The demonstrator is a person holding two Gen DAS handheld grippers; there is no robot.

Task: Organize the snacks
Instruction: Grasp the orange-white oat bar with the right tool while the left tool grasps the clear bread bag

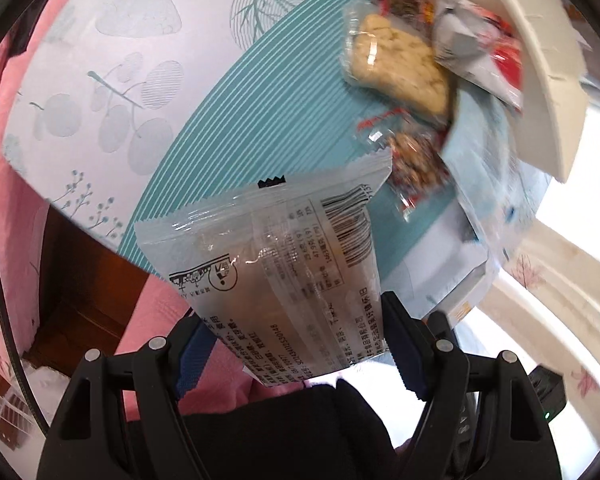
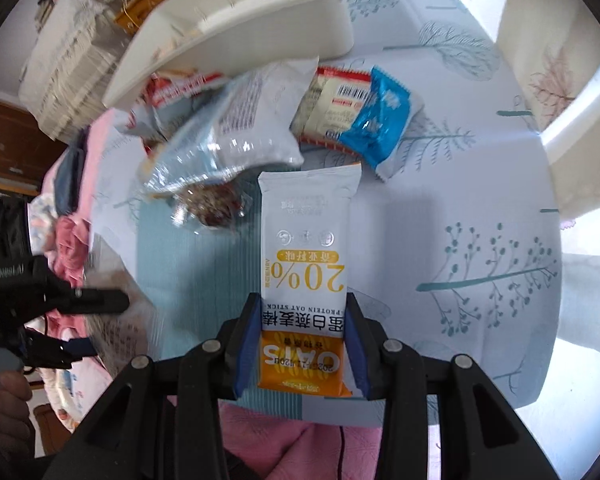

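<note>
My left gripper is shut on a clear snack packet with a barcode and holds it up above the table. My right gripper is shut on a white and orange oat bar, its pads pressing the bar's long sides. Loose snacks lie in a heap beyond both: a pale cake in clear wrap, a red nut bar, a blue packet, a cream packet and a large white bag. A white plastic basket stands tilted at the back of the heap.
The table wears a leaf-print cloth with a teal striped patch. Pink bedding lies past the table edge. The other gripper and a hand show at the left of the right wrist view.
</note>
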